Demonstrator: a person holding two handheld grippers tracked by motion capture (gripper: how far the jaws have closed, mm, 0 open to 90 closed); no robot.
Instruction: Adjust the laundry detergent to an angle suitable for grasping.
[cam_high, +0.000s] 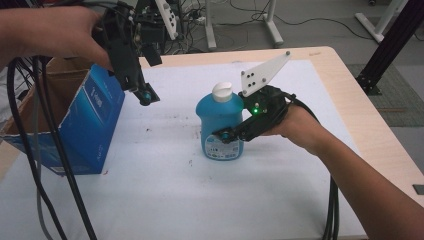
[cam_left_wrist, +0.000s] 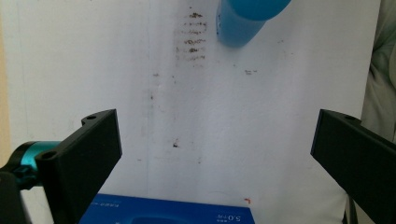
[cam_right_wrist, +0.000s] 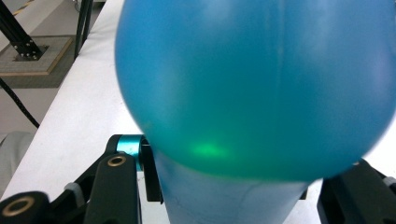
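blue bottle (cam_left_wrist: 243, 21) cropped, label (cam_high: 220, 145) illegible

We see a bright blue bottle (cam_high: 220, 126) with a white cap (cam_high: 222, 92) and a pale label low on its front. The box (cam_high: 90, 122) is deep blue outside with white print and brown cardboard inside. The table cover (cam_high: 165, 200) is white, flecked with small dark stains. Both grippers, left (cam_high: 146, 97) and right (cam_high: 226, 136), are black with teal accents; the right one bears a white plate and a green light.
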